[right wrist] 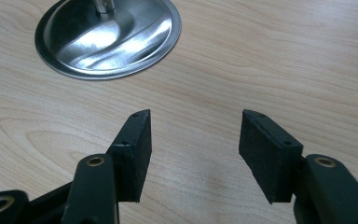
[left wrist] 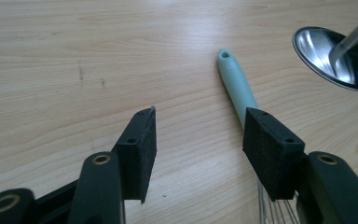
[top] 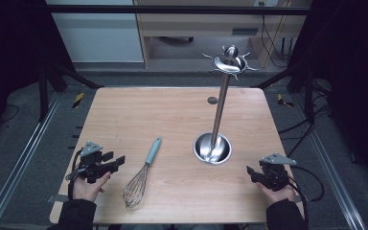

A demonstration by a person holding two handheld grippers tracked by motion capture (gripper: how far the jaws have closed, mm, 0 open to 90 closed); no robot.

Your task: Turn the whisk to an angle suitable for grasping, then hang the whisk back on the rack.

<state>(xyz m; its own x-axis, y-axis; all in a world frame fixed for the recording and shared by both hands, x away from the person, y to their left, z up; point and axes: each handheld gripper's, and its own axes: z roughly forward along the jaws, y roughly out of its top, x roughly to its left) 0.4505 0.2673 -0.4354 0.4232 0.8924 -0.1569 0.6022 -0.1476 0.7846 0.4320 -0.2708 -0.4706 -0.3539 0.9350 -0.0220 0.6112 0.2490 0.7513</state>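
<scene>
A whisk (top: 143, 175) with a pale teal handle (left wrist: 237, 87) lies flat on the wooden table (top: 172, 115), wire end toward the front edge. A steel utensil stand rises from a round shiny base (top: 212, 148) on a tall pole (top: 221, 103) topped with hooks (top: 230, 61). My left gripper (top: 117, 160) rests at the front left, open, with the whisk just to its right (left wrist: 198, 140). My right gripper (top: 252, 171) sits at the front right, open over bare wood (right wrist: 195, 140), with the stand's base (right wrist: 107, 39) ahead of it.
A small dark round hole (top: 212, 100) marks the table near its far edge. Metal frame rails (top: 24, 158) run along both sides of the table. A desk (top: 211, 24) and cables stand beyond the far edge.
</scene>
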